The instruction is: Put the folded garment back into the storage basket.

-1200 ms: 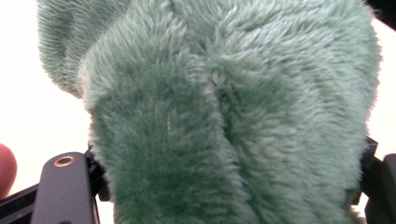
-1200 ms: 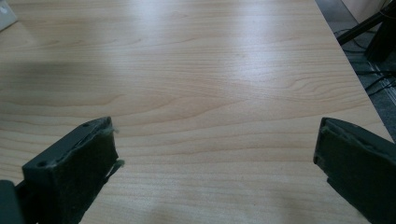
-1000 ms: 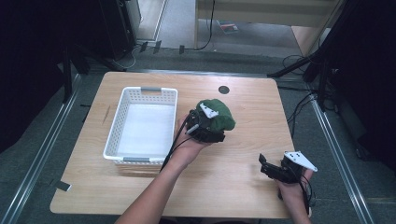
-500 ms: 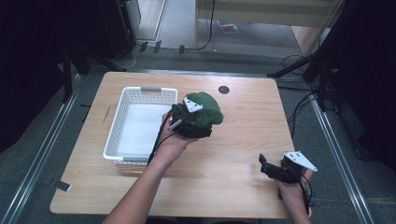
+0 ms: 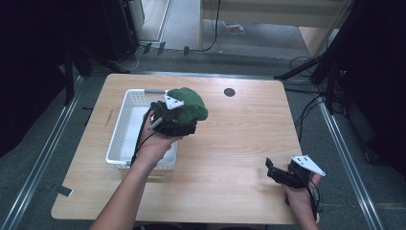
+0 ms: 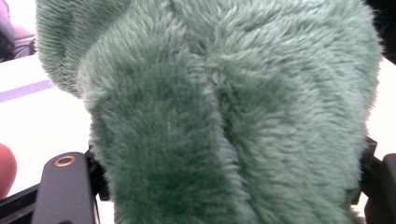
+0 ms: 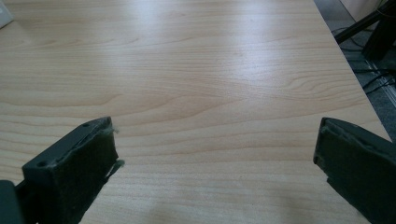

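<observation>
1. The left gripper pinched a green plush toy, its jaws pressed into the fur, and held it clear of the table, just left of the high view's centre.
2. The toy hung over the right rim of the white basket, so the lift looked done; lowering it inside and letting go was still left, by my judgement.
3. In the left gripper view the fur bulged between both black jaws.
4. The right gripper sat at the lower right of the high view with jaws spread and nothing between them.
5. No brand, label or writing could be read anywhere.
</observation>
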{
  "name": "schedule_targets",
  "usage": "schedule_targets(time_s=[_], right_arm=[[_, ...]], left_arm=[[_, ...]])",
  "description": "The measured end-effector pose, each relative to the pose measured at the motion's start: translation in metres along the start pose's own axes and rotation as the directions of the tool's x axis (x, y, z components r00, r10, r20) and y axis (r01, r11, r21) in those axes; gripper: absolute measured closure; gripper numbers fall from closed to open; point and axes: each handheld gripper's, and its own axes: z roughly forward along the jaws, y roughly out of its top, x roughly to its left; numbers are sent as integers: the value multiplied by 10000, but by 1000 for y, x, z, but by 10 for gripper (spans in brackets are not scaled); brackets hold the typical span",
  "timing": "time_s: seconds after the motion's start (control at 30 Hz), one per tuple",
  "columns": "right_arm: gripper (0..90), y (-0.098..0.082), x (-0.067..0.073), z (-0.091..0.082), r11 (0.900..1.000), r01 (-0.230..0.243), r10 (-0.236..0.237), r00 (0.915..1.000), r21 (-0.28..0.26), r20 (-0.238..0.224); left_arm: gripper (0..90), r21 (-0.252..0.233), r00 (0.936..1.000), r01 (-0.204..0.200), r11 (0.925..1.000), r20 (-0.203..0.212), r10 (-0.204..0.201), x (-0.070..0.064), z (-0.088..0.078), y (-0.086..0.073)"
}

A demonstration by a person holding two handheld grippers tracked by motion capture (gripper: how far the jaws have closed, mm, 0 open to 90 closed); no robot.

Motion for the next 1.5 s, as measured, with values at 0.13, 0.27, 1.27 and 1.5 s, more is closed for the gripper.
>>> schedule_targets(time_s=[0.13,0.27,1.27,1.5], right_arm=[[0,0,0,0,10000,-2,2,10000,-2,8],[0,0,0,0,10000,4,-4,10000,4,33],[0,0,0,0,10000,-59,59,9999,3,117],[0,0,0,0,10000,-50,50,9999,-4,112]], left_arm=[[220,-18,9997,151,9999,-174,-151,11,-2,-3],[219,-43,9990,293,9996,-322,-295,24,-3,-7],[208,1014,9801,1175,9879,-1718,-990,100,45,-52],[200,1661,9813,1103,9799,-1749,-808,106,57,-62]])
